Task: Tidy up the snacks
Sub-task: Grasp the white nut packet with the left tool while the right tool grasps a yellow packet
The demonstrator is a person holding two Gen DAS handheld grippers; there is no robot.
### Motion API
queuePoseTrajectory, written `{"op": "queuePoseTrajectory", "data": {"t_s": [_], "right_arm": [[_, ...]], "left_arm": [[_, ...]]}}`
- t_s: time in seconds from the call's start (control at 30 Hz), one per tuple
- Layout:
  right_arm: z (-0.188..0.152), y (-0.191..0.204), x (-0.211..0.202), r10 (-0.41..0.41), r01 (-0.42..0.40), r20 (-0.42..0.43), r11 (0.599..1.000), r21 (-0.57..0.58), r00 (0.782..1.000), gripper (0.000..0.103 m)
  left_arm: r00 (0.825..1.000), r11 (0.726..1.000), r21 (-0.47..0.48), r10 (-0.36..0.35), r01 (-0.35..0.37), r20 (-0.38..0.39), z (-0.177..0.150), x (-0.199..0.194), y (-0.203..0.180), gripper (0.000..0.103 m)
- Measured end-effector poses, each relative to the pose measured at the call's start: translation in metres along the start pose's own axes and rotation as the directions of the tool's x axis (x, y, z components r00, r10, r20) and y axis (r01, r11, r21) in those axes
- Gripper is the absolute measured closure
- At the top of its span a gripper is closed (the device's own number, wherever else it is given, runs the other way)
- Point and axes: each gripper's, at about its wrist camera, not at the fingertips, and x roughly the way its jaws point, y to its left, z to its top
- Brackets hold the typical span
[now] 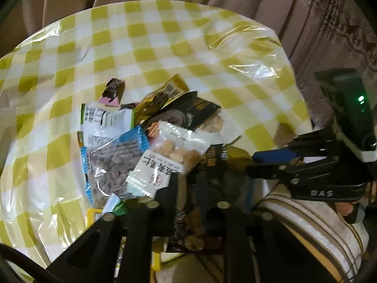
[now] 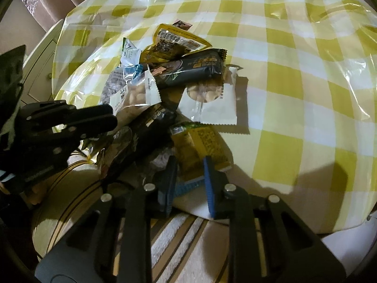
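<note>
We see a heap of snack packets (image 2: 165, 75) near the table's (image 2: 294, 108) front edge, one flat packet (image 2: 212, 108) lying at the heap's right side, another packet (image 2: 202, 151) overhanging the front edge, far side of the table beyond the heap.

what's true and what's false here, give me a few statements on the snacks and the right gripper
1. The cloth is checked yellow and white. True.
2. The right gripper is open over bare cloth. False: it is shut on a yellow packet.
3. The snacks lie in neat rows. False: they lie in a loose pile, with a black packet across others.
4. The white packet has a clear window that shows round snacks. True.
</note>
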Motion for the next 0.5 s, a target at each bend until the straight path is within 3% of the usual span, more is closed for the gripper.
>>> {"op": "queuePoseTrajectory", "data": {"t_s": [0.03,0.07,0.13,0.2,0.23,0.27,0.43,0.5], "right_arm": [[-0.001,-0.001,0.000,-0.001,0.001,0.000,1.000,0.003,1.000,0.077],[-0.001,-0.001,0.000,-0.001,0.001,-0.001,1.000,0.005,1.000,0.077],[0.000,-0.003,-0.001,-0.002,0.002,0.003,1.000,0.011,1.000,0.073],[0.001,-0.006,-0.003,0.003,-0.003,0.017,1.000,0.021,1.000,0.043],[0.002,-0.006,-0.005,-0.003,0.002,0.027,1.000,0.022,1.000,0.023],[0.003,-0.005,-0.007,-0.011,0.010,0.036,1.000,0.017,0.999,0.019],[0.007,0.001,-0.006,-0.020,0.021,0.037,0.999,-0.032,0.999,0.019],[0.008,-0.001,-0.001,-0.025,0.025,0.024,0.999,-0.022,0.999,0.019]], "left_arm": [[1.000,1.000,-0.001,0.017,-0.017,0.003,0.001,0.000,0.000,0.047],[0.999,0.999,0.005,0.045,-0.045,0.012,0.002,0.000,0.001,0.034],[0.999,0.999,0.014,0.048,-0.048,0.015,0.006,0.001,0.004,0.033],[1.000,1.000,0.009,0.009,-0.009,-0.001,0.011,0.005,0.011,0.033],[1.000,1.000,0.012,0.004,-0.003,-0.014,0.013,0.009,0.013,0.033],[0.999,1.000,0.022,0.010,-0.009,-0.032,0.015,0.016,0.015,0.033],[0.997,0.997,0.071,0.006,-0.001,-0.076,0.019,0.037,0.015,0.035],[0.997,0.996,0.087,0.000,0.007,-0.079,0.019,0.038,0.014,0.043]]}}
